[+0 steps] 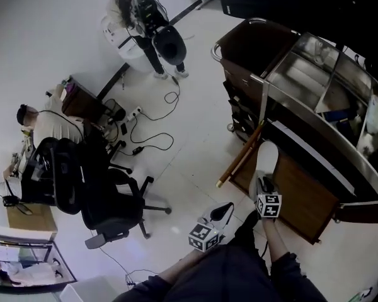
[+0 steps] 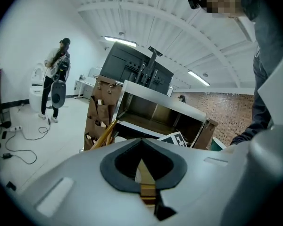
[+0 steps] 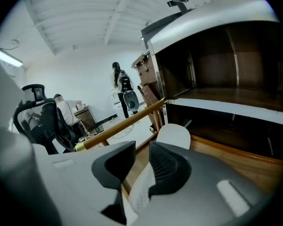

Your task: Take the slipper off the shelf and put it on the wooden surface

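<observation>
Office chair (image 1: pixel 107 200), wooden pole (image 1: pixel 240 155)

I read the slipper (image 1: pixel 267 158) as soft, matt white cloth; the wooden surface (image 1: pixel 304 195) under it looks smooth, the shelf (image 1: pixel 300 74) above it brushed metal.

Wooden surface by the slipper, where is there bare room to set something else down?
The wooden surface is bare right of the slipper, up to the white shelf edge. The left side is tight: a wooden pole leans along it, and the right gripper sits at the slipper's near end.
</observation>
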`<move>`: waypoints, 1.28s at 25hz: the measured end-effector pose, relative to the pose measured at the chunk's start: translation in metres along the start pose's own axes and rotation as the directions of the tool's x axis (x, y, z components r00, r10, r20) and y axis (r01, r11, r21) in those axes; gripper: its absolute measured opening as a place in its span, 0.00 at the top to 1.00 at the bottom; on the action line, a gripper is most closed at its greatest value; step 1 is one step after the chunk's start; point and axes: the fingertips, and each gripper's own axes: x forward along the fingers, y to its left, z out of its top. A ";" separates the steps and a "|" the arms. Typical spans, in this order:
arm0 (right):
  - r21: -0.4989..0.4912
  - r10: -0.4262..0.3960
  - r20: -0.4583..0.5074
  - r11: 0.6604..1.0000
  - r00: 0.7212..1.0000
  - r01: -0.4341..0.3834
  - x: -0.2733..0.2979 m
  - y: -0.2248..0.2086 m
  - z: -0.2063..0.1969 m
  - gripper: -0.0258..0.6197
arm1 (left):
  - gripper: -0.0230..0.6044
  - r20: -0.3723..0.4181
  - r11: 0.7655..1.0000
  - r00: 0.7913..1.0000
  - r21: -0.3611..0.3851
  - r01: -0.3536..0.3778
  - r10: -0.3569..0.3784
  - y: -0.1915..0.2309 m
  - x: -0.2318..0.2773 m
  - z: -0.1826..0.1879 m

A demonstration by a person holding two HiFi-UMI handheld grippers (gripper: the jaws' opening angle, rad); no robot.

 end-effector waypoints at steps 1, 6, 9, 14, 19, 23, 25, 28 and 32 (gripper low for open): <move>-0.005 0.002 0.014 1.000 1.000 -0.001 -0.008 0.009 0.000 0.85 | 0.94 0.007 1.000 1.000 -0.009 -0.002 0.002 0.003 -0.011 -0.002; -0.037 0.008 0.122 0.999 0.993 -0.004 -0.073 0.068 0.003 0.85 | 0.94 0.050 1.000 0.999 -0.017 0.021 -0.020 0.010 -0.070 -0.011; -0.037 0.015 0.180 0.999 0.984 -0.008 -0.121 0.104 0.002 0.85 | 0.94 0.065 0.999 0.997 -0.014 0.050 -0.049 0.011 -0.100 -0.020; -0.006 0.004 0.261 1.000 0.965 -0.003 -0.201 0.155 -0.006 0.87 | 0.94 0.055 0.989 0.988 -0.018 0.146 -0.145 -0.010 -0.141 -0.043; 0.046 -0.038 0.272 0.999 0.962 0.026 -0.255 0.194 -0.037 0.89 | 0.94 0.002 0.970 0.972 -0.056 0.236 -0.237 -0.042 -0.175 -0.078; 0.015 -0.062 0.258 0.998 0.964 0.060 -0.288 0.211 -0.058 0.90 | 0.94 -0.008 0.962 0.963 -0.048 0.270 -0.271 -0.069 -0.184 -0.089; -0.029 -0.087 0.281 0.995 0.956 0.099 -0.304 0.215 -0.056 0.90 | 0.94 0.007 0.960 0.961 -0.039 0.277 -0.277 -0.079 -0.187 -0.086; -0.082 -0.077 0.325 0.991 0.943 0.109 -0.323 0.213 -0.039 0.90 | 0.94 0.053 0.963 0.962 -0.021 0.269 -0.268 -0.092 -0.187 -0.073; -0.064 -0.038 0.367 0.996 0.929 0.066 -0.343 0.193 -0.031 0.95 | 0.94 0.131 0.967 0.959 -0.015 0.256 -0.252 -0.122 -0.193 -0.062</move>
